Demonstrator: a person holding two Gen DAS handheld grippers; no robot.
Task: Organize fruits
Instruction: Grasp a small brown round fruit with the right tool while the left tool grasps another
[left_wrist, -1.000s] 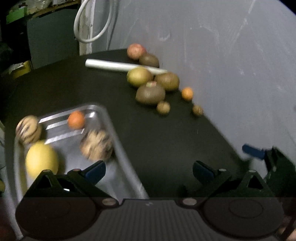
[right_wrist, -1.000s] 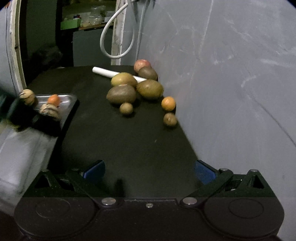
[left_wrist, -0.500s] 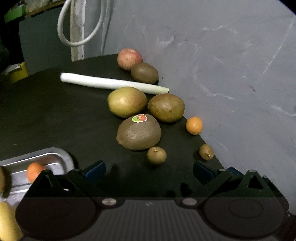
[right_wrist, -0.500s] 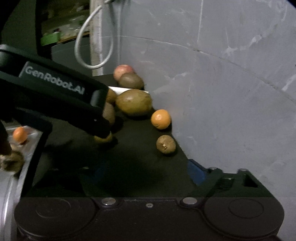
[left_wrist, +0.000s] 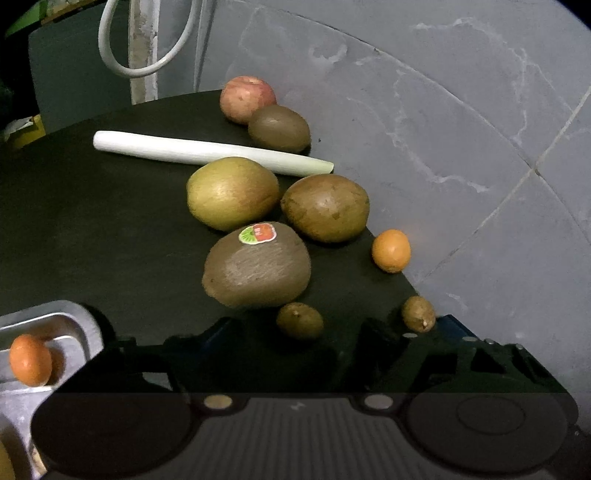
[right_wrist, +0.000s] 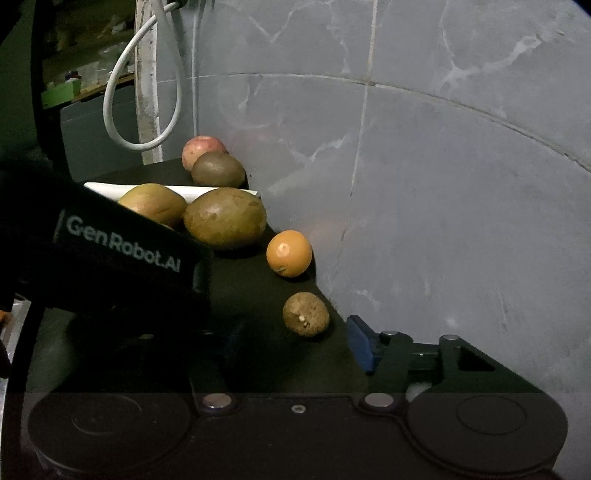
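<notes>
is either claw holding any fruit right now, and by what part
Nothing is held. The left claw is open around the small brown fruit, not gripping it; the right claw is open and empty.

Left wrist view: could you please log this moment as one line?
left claw: open | nearest: small brown fruit | tray: holds orange

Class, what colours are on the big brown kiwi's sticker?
Green and red sticker; left wrist view.

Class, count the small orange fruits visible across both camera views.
2: one orange on the table edge by the wall, another orange in the metal tray. The left gripper's body may hide more.
</notes>
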